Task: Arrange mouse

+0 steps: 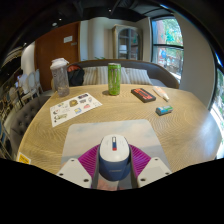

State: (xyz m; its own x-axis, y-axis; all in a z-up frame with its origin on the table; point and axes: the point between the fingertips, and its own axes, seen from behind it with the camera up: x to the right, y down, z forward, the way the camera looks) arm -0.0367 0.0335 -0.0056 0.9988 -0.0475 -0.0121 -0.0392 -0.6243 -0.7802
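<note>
The gripper view looks forward over a round, light wooden table [120, 125] in a room with windows and a wooden door behind it.

At the near edge of the view, the gripper [114, 168] holds a small white and grey computer mouse [114, 158] between its two fingers. The magenta pads [90, 158] on the inner faces press against the mouse from either side, so the fingers are closed on it. The mouse lies lengthwise along the fingers, its front pointing away toward the middle of the table, with a grey band crossing its white body. It sits at the near side of the table, well apart from the other things; whether it rests on the wood or is lifted just above it cannot be told.

Beyond the fingers and off to the left lies a flat white sheet of paper with coloured stickers or pictures [76, 106] on it. Behind that sheet, near the far left rim of the table, stands a clear plastic bottle with a white cap [60, 77], upright. Near the far rim, roughly straight ahead, stands a tall green translucent tumbler [114, 79], also upright.

To the right of the tumbler lies a flat dark red rectangular object [143, 95], and just beside it a long white object [162, 94]. Nearer than these lies a small pale teal block [164, 109], apart from both.
</note>
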